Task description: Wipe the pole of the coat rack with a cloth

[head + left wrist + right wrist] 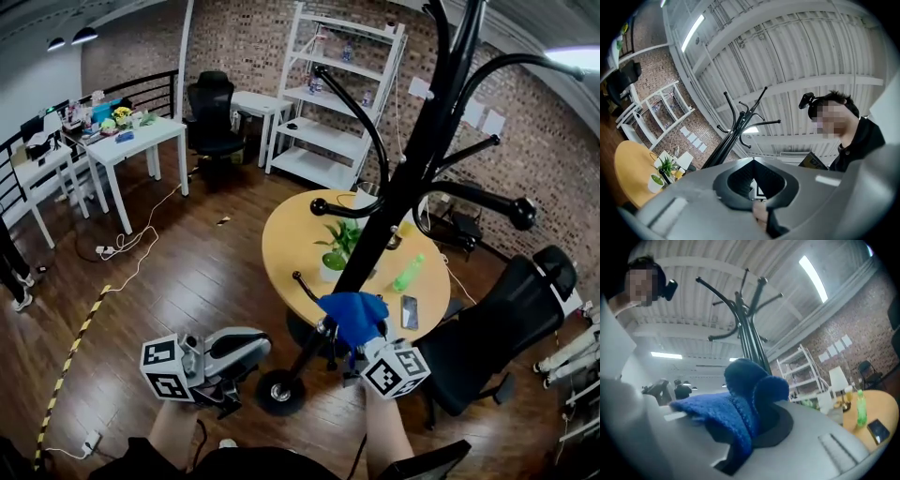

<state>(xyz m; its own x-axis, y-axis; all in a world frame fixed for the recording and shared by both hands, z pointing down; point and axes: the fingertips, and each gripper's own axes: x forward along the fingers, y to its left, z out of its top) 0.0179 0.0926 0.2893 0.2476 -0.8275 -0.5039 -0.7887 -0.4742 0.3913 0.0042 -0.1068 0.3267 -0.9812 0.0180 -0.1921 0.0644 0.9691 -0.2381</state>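
Blue on black
The knitted cloth (353, 314) is bright blue and the coat rack (394, 202) glossy black; the round table (291, 234) is yellow, the floor (187, 272) dark brown planks, the wall (253, 47) red-brown brick.

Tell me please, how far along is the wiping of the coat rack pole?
Done: the right gripper has the blue cloth clamped, at the lower pole. In hand: wiping there. Left: the pole above, I judge; no wiped stretch shows. The left gripper holds nothing, apart from the rack.
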